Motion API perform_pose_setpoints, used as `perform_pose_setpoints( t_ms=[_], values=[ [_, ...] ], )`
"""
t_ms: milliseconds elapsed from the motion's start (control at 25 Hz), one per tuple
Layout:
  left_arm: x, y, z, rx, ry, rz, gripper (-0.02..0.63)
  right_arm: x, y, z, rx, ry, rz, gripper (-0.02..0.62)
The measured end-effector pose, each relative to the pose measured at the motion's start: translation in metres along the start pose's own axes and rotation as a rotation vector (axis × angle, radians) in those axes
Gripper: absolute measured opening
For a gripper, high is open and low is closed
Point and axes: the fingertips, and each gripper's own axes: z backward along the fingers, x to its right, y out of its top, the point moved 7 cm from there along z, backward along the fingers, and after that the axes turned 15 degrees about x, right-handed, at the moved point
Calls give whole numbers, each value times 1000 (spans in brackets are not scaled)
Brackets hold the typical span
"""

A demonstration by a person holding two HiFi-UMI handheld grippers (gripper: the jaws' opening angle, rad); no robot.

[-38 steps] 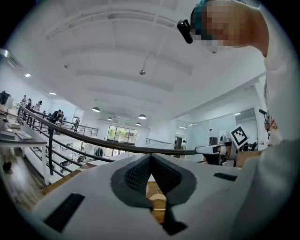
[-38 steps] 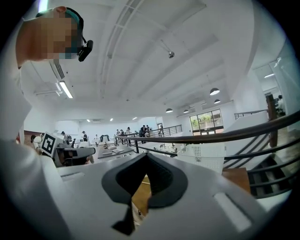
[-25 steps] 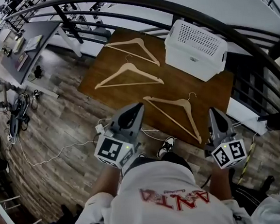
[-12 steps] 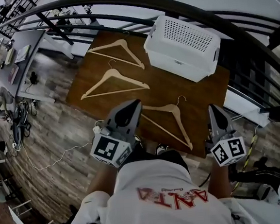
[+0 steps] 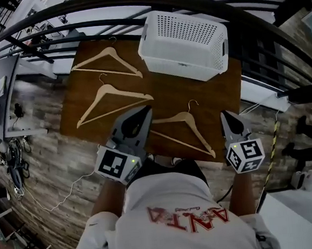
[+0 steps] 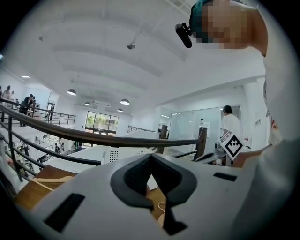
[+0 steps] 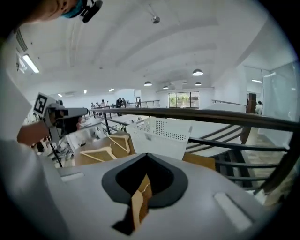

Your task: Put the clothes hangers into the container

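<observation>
Held left gripper [image 5: 145, 111] and right gripper [image 5: 226, 115] above the near edge of a dark brown wooden table [image 5: 164, 96], both with jaws pressed together, gripping nothing. Saw three pale wooden clothes hangers flat on that table: nearest hanger [image 5: 185, 116] between the grippers, middle hanger [image 5: 108, 89] and far hanger [image 5: 106, 51] leftward. Saw the white perforated plastic container [image 5: 183, 37] at the far edge, apart from all hangers.

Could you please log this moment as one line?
three pale wooden clothes hangers: on brown wooden table | white perforated plastic container: beside them | left gripper: shut, empty | right gripper: shut, empty
</observation>
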Motion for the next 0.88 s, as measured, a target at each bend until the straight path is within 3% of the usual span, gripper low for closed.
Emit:
perform_pose_setpoints(
  t_ms=[80, 160, 360, 640, 880],
  values=[
    [-5, -5, 0, -9, -1, 10, 8, 0, -14, -10, -79, -19, 46, 7],
    [-16, -13, 6, -24, 8, 28, 8, -7, -33, -25, -169, -4, 64, 82],
    [-38, -34, 19, -64, 33, 61, 8, -28, -91, -65, -431, 87, 136, 180],
    [-52, -61, 29, -112, 72, 98, 8, -39, -165, -98, -660, 161, 164, 216],
    [-65, -77, 39, -143, 131, 124, 8, -46, -201, -114, -776, 206, 171, 233]
  ],
)
